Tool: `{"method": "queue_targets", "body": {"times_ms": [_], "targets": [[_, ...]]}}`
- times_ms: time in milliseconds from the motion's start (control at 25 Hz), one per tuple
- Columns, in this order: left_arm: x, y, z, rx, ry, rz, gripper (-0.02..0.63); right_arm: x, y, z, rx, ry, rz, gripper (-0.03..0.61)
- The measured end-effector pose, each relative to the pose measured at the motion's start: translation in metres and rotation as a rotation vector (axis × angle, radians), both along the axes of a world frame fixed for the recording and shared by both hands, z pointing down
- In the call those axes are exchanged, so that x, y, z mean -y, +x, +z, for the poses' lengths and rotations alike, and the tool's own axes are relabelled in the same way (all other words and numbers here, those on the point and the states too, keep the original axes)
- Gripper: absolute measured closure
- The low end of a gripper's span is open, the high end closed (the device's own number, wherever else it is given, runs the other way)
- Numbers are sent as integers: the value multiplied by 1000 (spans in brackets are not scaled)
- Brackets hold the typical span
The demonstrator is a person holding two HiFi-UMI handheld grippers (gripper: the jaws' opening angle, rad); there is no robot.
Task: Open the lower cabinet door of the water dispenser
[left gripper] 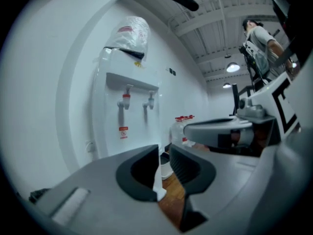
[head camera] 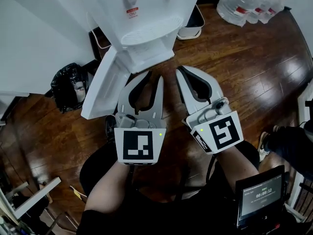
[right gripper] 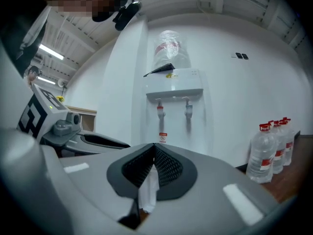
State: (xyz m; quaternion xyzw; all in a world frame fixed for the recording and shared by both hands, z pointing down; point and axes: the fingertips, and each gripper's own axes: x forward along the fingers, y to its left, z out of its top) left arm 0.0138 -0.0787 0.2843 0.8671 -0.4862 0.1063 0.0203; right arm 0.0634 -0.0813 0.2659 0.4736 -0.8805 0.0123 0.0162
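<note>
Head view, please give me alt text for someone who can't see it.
A white water dispenser stands with its lower cabinet door swung open to the left. In front of it, the left gripper is open and the right gripper shut, both empty, above a wooden floor.

A: Is any writing readable?
B: A small screen [head camera: 259,196] shows a timer, apparently 00:00:12. The red label [right gripper: 163,137] on the water dispenser [right gripper: 173,89] is too small to read.

We see a glossy dark wooden floor [head camera: 234,58] meeting white walls [right gripper: 254,82]; clear water bottles [head camera: 249,4] stand at its far edge, a black bag [head camera: 68,84] at its left edge, and ceiling lamps [left gripper: 233,67] glow.
</note>
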Motion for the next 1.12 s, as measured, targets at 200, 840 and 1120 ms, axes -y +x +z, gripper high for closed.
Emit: {"method": "queue_targets", "body": {"times_ms": [200,840,1120], "targets": [[-2,2,-2,4,24,16,524,6,0,6,7,-11,3,574],[-1,-10,-2,-26,31,-13,532,4,-7,7,16,-19,-22,574],[-1,-7,1,-47,18,-22,534,4,-7,9,15,-23,-24,574]]}}
